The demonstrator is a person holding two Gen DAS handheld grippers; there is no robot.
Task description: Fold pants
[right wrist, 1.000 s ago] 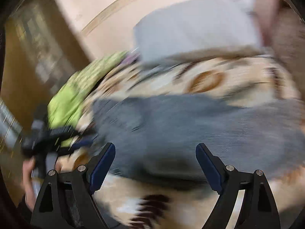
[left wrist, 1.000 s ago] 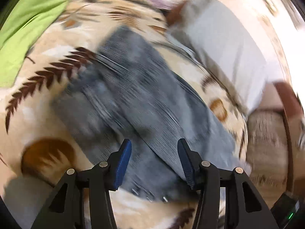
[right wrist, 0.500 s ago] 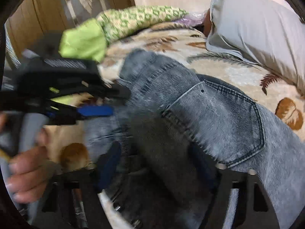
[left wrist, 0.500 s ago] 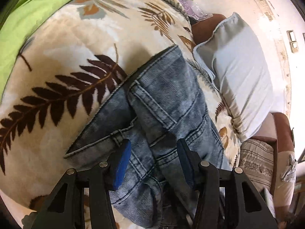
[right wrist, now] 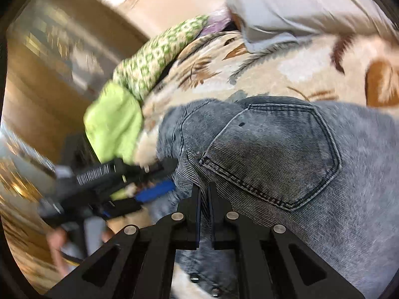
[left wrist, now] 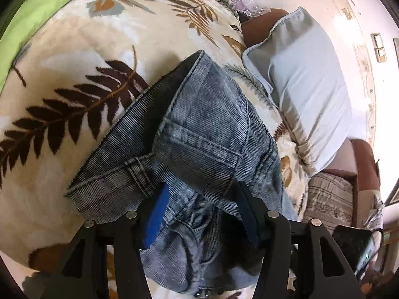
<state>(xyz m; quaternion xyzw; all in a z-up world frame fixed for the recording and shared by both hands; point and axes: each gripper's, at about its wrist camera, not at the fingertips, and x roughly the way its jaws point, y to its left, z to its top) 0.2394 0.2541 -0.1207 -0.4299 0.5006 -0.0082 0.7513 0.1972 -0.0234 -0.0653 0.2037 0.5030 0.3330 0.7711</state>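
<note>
**A:** Pants [left wrist: 207, 134] are grey-blue corduroy-looking jeans, bunched up on the bed with the leaf-print blanket [left wrist: 74, 79]. The waistband end sits right under the left gripper [left wrist: 202, 211] and the rest runs away ahead of it. What's cluttering things up around them?

**B:** A fair bit. Ahead and to the right of the left gripper there's a pale grey pillow [left wrist: 306, 94], close beside the far end of the pants. Off to its upper left is a lime green cloth [left wrist: 42, 7]. In the right wrist view that same green stuff sits left of the pants, next to a green-and-white patterned pillow [right wrist: 159, 52]. Nothing is lying on top of the pants themselves.

**A:** And the grippers?

**B:** The left one's jaws are about halfway apart and opening, with waistband fabric bulging up between the blue pads; I can't see them pressing on it. The right gripper [right wrist: 204, 194] is pinched tight on a fold of denim right at its fingertips, with the back pocket [right wrist: 274, 154] just ahead and right of it. The left gripper also shows up blurry to the right gripper's left, in a person's hand [right wrist: 59, 246].
</note>
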